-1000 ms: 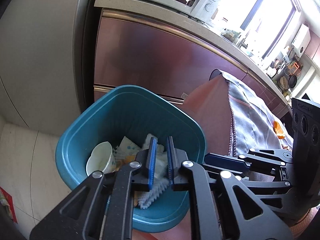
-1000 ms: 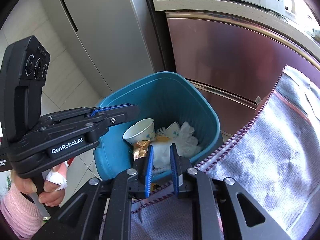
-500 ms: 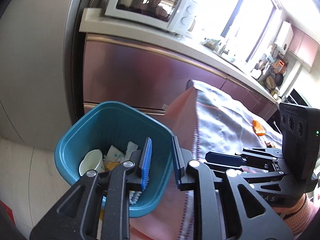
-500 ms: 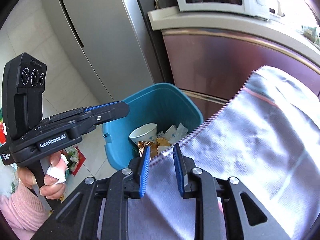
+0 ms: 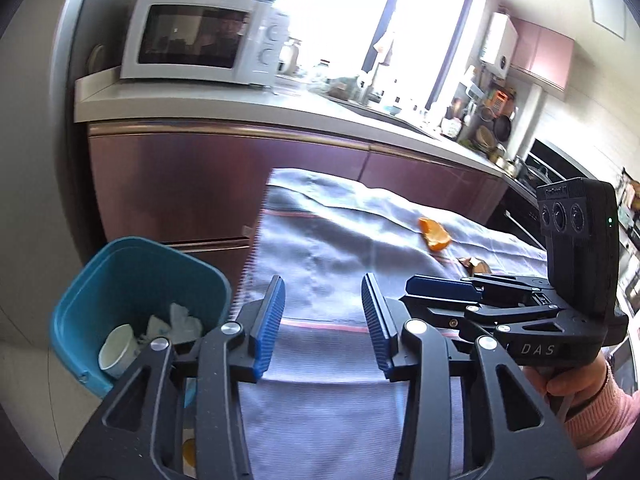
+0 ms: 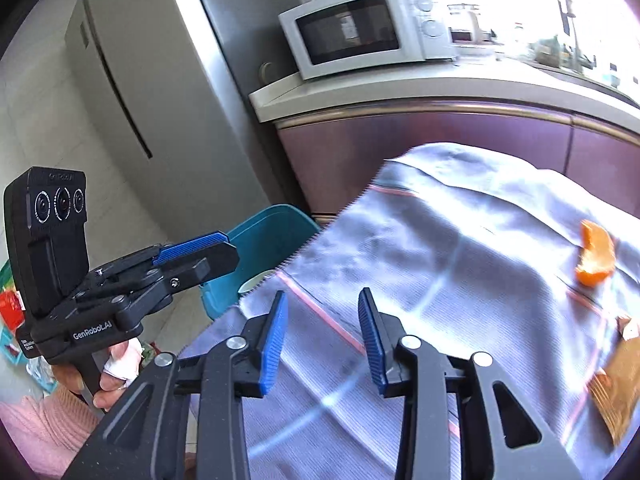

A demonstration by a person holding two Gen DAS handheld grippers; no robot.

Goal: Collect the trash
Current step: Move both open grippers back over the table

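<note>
Left wrist view: left gripper and right gripper have just been opening, nothing between them, over the cloth beside the bin.

Lower right of my left view: "DAS" on my right gripper. Lower left of my right view: "GenRobot.AI" on my left gripper.

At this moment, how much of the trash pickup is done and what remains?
Done: a paper cup and crumpled tissues lie in the blue bin. In hand: nothing; the left tongs and right tongs have just been opening, empty. Left: orange peel and a brown wrapper on the tablecloth.
</note>
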